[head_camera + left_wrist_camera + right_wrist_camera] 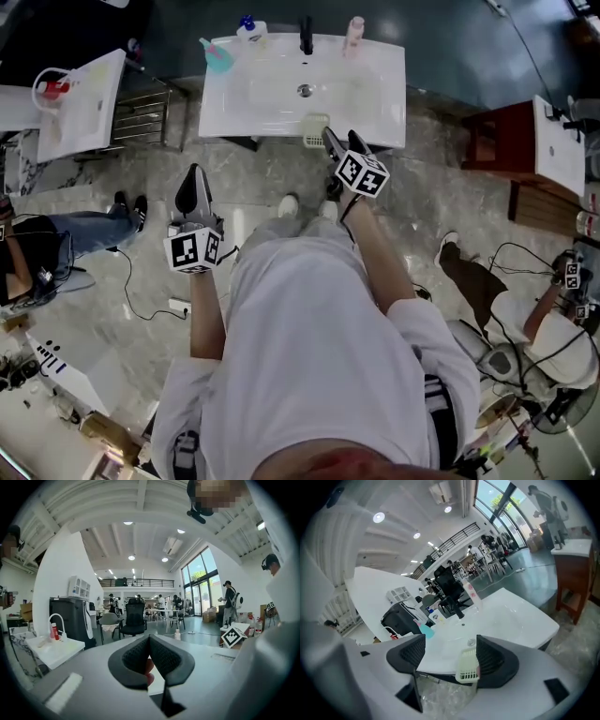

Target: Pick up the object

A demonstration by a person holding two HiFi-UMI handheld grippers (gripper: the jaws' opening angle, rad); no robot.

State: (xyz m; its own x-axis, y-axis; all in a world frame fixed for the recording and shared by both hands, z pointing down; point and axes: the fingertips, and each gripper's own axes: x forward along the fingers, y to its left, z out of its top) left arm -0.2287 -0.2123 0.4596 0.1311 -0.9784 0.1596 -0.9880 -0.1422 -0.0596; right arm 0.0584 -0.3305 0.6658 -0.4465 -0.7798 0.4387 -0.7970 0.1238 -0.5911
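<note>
Gaping wide, the right hand-held gripper (449, 651) frames a pale basket (468, 666), ungripped; the left hand-held gripper (149, 639) is clenched.

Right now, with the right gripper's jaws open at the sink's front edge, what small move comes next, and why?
Probably shift the right gripper a little toward its right jaw and forward, then close. Its jaws stand wide apart, and the pale yellow slotted plastic basket on the front rim of the white sink sits close by the right jaw, off-centre in the gap.
</note>
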